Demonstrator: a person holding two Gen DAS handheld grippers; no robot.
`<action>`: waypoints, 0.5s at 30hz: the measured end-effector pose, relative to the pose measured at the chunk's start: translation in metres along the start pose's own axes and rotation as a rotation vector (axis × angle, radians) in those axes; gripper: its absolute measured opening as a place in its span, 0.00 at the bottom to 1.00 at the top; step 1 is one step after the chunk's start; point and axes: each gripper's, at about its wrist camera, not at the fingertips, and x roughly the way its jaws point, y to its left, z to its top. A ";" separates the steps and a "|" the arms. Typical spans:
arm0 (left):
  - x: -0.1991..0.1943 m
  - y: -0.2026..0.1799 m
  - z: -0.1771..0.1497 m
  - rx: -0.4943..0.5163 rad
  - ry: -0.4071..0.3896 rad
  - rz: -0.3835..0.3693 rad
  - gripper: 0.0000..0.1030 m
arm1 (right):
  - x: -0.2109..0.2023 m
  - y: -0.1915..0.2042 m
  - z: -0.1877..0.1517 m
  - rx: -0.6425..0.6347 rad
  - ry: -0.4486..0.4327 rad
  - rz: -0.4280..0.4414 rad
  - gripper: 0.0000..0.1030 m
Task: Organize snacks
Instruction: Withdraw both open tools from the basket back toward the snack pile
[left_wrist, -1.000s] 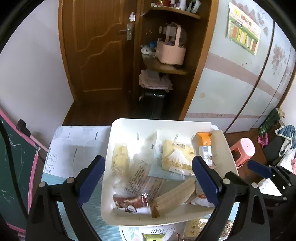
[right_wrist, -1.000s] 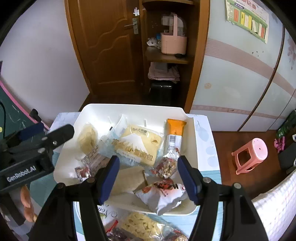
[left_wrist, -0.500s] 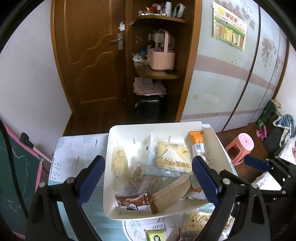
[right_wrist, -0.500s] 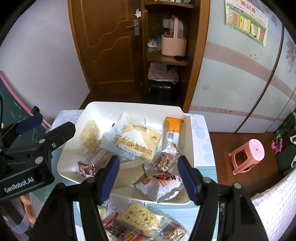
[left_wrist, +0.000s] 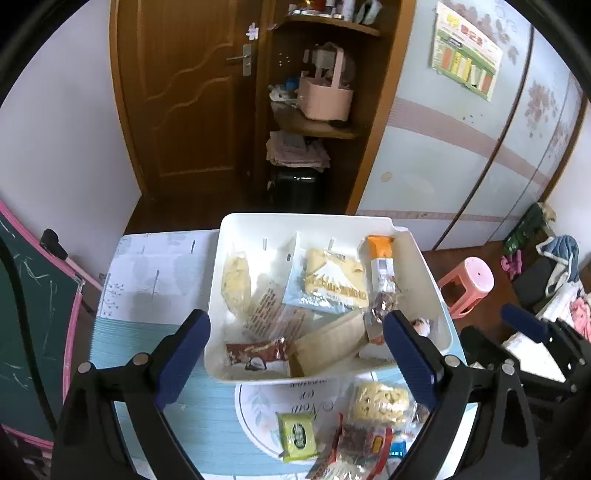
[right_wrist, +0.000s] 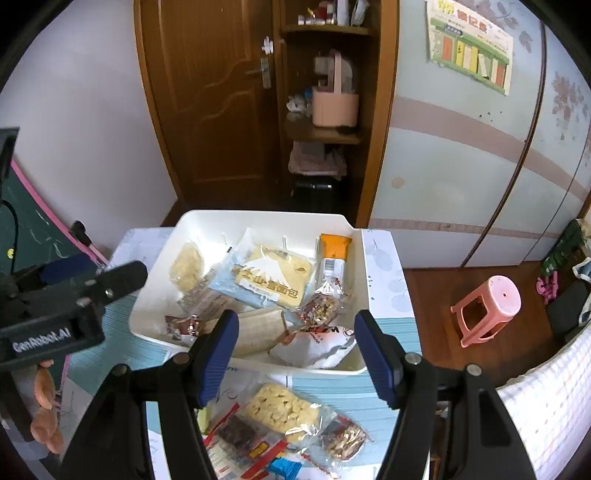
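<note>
My left gripper and right gripper both gape, empty, above the table. White bin ahead holds snacks; loose packets lie just below my jaws.

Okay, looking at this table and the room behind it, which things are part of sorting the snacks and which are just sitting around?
Part of the job:
white bin
Mount Fuji bread packet
orange-topped bar
loose snack packets near the grippers
green packet

Just lying about:
pink stool
pink basket on the shelf
wall poster
chalkboard
</note>
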 end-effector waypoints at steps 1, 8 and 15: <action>-0.005 -0.001 -0.004 0.003 0.000 -0.009 0.92 | -0.006 -0.001 -0.002 0.007 -0.008 0.006 0.64; -0.031 -0.013 -0.030 0.032 -0.005 -0.061 0.92 | -0.036 -0.005 -0.025 0.040 -0.042 0.066 0.64; -0.043 -0.023 -0.065 0.070 -0.025 -0.074 0.92 | -0.038 -0.016 -0.064 0.024 -0.023 0.037 0.64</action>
